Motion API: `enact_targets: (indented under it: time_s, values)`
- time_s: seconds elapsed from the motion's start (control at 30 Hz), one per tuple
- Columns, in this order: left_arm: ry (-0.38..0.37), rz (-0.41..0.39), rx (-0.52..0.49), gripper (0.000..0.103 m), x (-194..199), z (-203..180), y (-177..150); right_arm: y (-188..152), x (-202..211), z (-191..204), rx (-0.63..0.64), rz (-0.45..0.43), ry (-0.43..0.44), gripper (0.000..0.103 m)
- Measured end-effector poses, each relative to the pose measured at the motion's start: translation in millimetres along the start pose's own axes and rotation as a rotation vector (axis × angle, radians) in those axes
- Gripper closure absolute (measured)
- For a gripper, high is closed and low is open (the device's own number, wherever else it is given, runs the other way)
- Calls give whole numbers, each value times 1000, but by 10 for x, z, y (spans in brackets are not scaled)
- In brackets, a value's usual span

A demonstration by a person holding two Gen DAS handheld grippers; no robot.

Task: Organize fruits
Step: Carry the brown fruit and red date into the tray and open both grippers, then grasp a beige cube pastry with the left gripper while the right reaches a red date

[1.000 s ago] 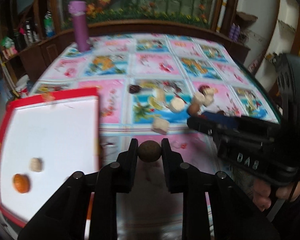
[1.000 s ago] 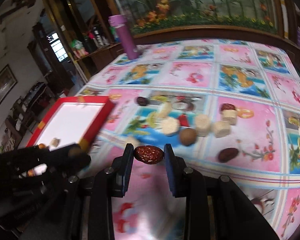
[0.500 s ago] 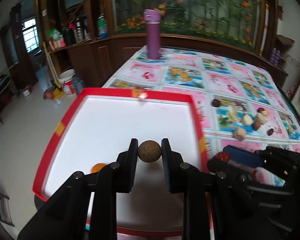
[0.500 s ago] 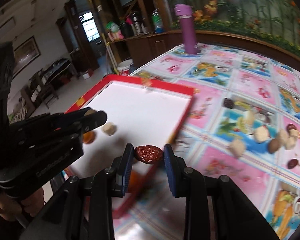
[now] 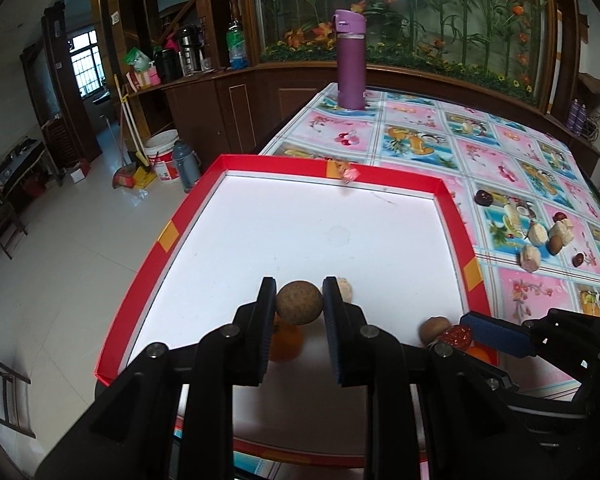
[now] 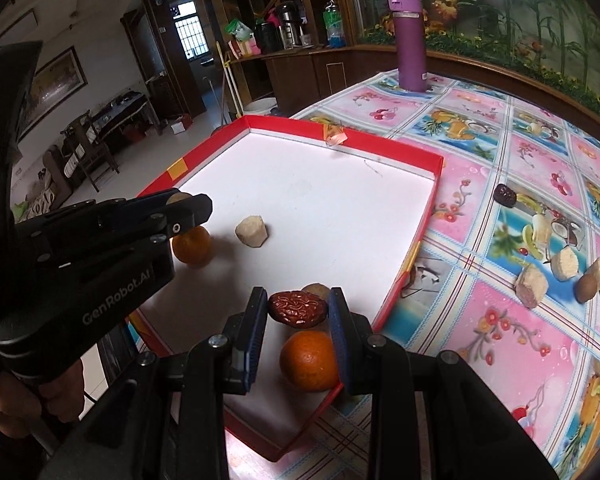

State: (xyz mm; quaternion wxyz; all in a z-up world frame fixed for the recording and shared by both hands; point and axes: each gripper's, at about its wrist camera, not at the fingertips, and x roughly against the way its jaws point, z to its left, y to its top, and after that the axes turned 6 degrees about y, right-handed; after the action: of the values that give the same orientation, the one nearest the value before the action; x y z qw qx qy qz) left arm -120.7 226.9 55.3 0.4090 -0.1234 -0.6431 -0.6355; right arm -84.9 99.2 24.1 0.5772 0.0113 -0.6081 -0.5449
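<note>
Left claw [image 5: 299,307] grips a round brown fruit [image 5: 299,307]; right claw [image 6: 298,309] grips a wrinkled red date [image 6: 298,309], both over the red-rimmed white tray [image 6: 418,240]. Several pieces await at frame right on the desk [image 6: 480,340].

Home dining room; fruit-print tablecloth [image 5: 480,148]

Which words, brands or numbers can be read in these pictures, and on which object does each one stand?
"GenRobot.AI": white letters on the black body of the left gripper, seen from the right wrist view.
The small white label on the purple bottle is too small to read.
The packets and bottles on the wooden counter are too blurred to read.
Nothing else legible.
</note>
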Motion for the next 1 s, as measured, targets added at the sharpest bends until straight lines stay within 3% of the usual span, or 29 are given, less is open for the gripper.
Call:
enact_targets:
  time_s: [0.47,0.67,0.77,0.9,1.0]
  values:
    - [53,36,-4,77,-116,4,-46,3,-20,25,6,13,-11,73]
    - [64,45,1,76,-117,10,-38,5,36,41,16,0,-7,64]
    - [78,45,6,67,-116,15,-36,9,86,36,17,-13,-2,64]
    - [86,44,7,65,-95,17,-26,14,158,-32,0,-29,-3,64]
    - [88,38,9,51,-85,14,-22,19,222,-120,-18,-44,-14,64]
